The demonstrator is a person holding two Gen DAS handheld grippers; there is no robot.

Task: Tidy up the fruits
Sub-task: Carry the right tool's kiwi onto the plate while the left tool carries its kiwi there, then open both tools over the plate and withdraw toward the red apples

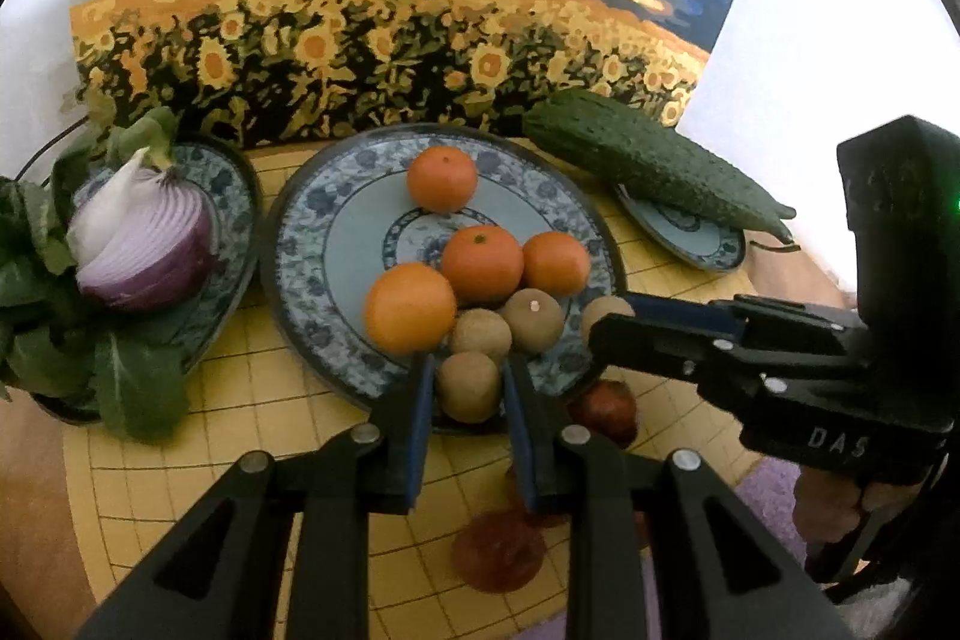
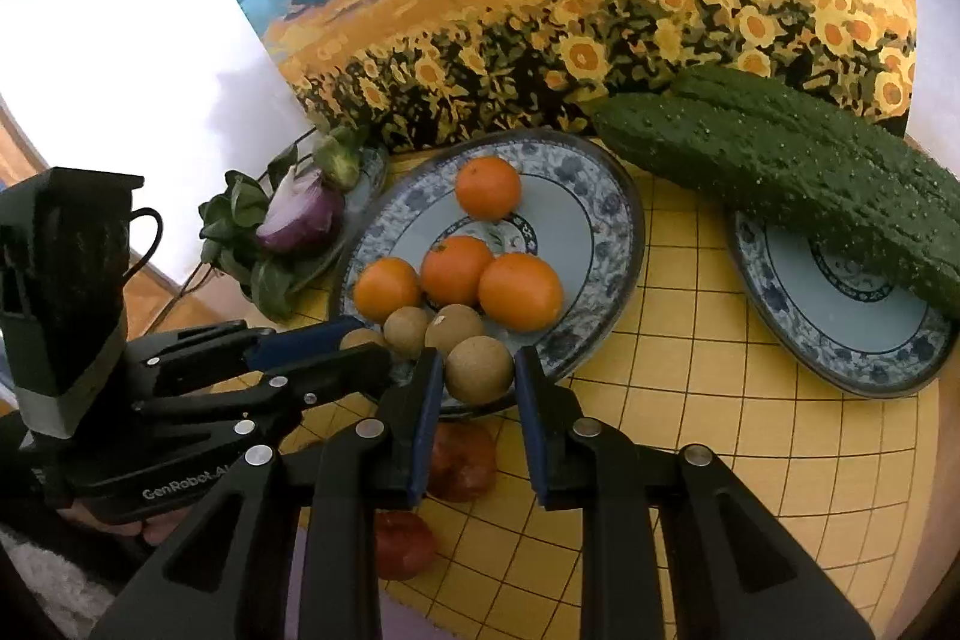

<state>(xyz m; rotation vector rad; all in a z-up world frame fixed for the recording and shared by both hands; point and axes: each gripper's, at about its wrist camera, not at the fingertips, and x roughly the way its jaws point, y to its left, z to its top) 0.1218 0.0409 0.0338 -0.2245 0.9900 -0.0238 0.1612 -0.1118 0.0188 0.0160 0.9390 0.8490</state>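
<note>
- Leaning across the top of both views, the sunflower painting [image 1: 384,16] is filling the background behind your work area.
- Lying under everything, the yellow grid mat [image 1: 240,400] is carrying three patterned plates.
- Sitting mid-frame, the large plate [image 1: 336,220] is holding four oranges [image 1: 482,262] and a cluster of small brown fruits [image 1: 532,320] at its near rim.
- Resting upper right in the right wrist view, two bumpy green gourds [image 2: 780,160] are lying across the right plate [image 2: 840,340].
- Sitting at the left of the left wrist view, a halved red onion [image 1: 147,244] is lying on the left plate [image 1: 231,196] among leafy greens [image 1: 132,388].
- You are holding the left gripper [image 1: 465,376] with its jaws touching both sides of a brown fruit [image 1: 468,387] at the near rim.
- You are holding the right gripper [image 2: 478,370] likewise, jaws touching both sides of another brown fruit [image 2: 479,369].
- Lying on the mat low in the frame, reddish fruits [image 2: 462,460] are sitting beneath the grippers.
</note>
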